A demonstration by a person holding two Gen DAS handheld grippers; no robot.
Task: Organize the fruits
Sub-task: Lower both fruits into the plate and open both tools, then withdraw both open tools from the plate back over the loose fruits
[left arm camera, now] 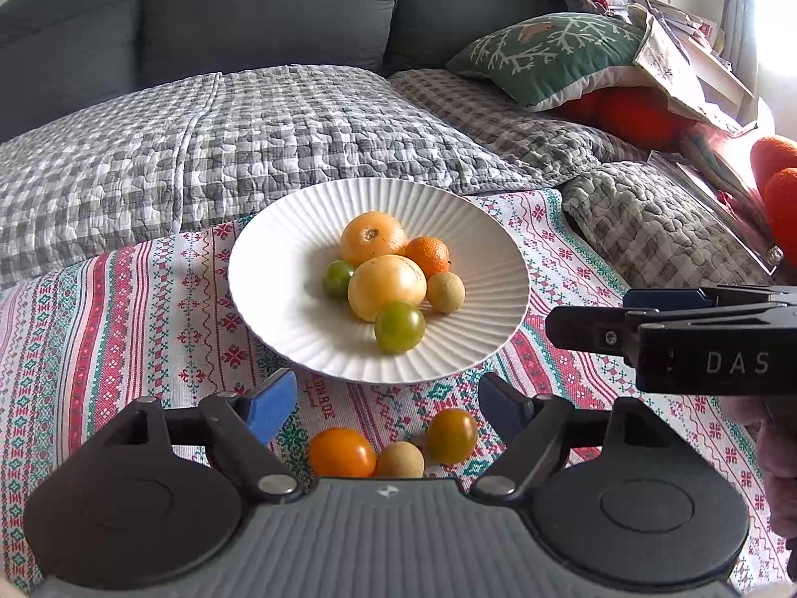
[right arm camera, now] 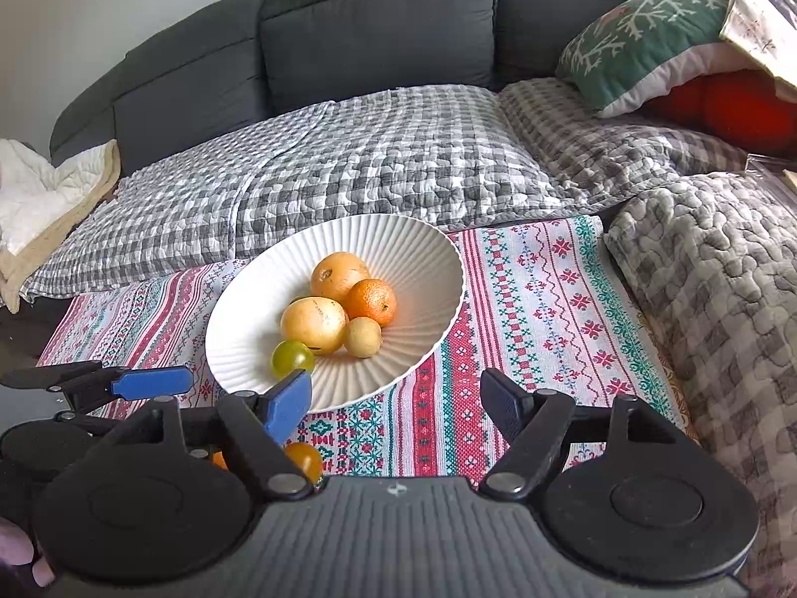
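A grey sofa (left arm camera: pixel 249 10) backs a patterned cloth (left arm camera: pixel 124 329). The left claw (left arm camera: pixel 386 401), fingers apart, hovers over three loose fruits (left arm camera: pixel 393 443). At three o'clock the right claw (right arm camera: pixel 396 401), marked "DAS", also gapes, holding nothing. At twelve sits the white plate (left arm camera: pixel 279 259) holding six fruits (left arm camera: pixel 386 274).

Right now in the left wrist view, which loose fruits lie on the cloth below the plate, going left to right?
orange tomato → small tan fruit → yellow-green tomato, all on the patterned cloth in front of the white plate.
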